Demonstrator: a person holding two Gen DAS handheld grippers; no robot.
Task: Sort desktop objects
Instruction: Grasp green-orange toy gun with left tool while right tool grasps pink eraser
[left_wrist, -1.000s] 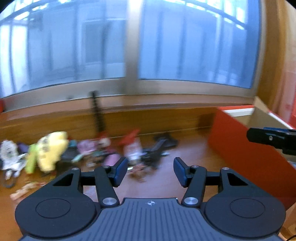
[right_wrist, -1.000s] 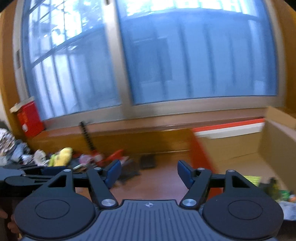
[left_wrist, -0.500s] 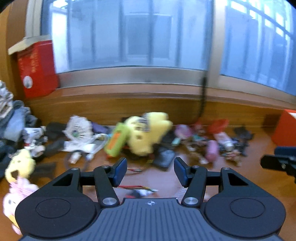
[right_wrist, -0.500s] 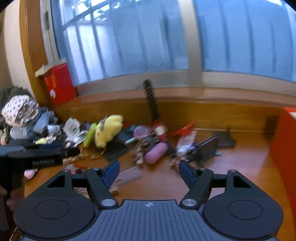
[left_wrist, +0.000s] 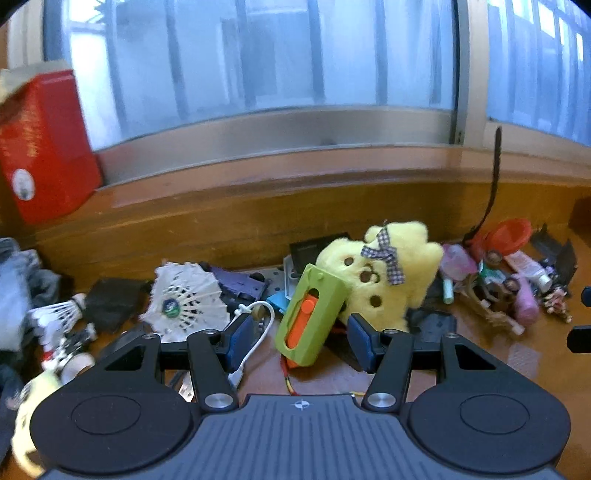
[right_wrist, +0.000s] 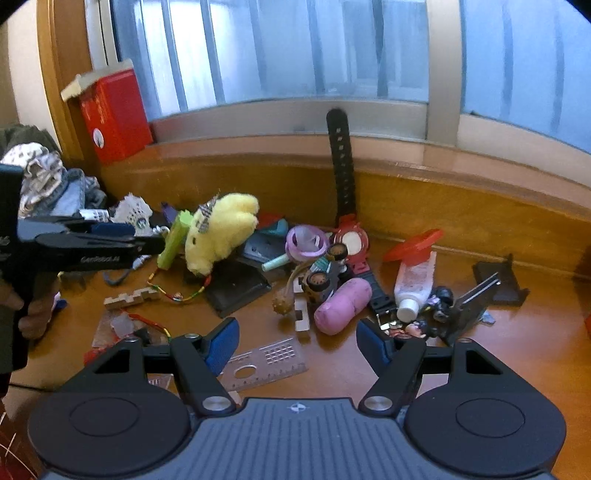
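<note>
Swung away from the orange box a second ago and now over the heap on the worktop (right_wrist: 461, 347), left tool (left_wrist: 300, 338) spread wide around the green case (left_wrist: 312, 314), right tool (right_wrist: 297, 345) spread wide and empty, so likely picking next.

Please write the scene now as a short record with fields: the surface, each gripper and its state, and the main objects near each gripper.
surface: wooden desk below a window
left gripper: open, holds nothing
in front of left gripper: green case with orange slider, leaning on the yellow plush toy
left of the case: white cable, white folding fan
right gripper: open, holds nothing
in front of right gripper: pink capsule, clear stencil ruler
further back: red watch with black strap, white tube with red cap
</note>
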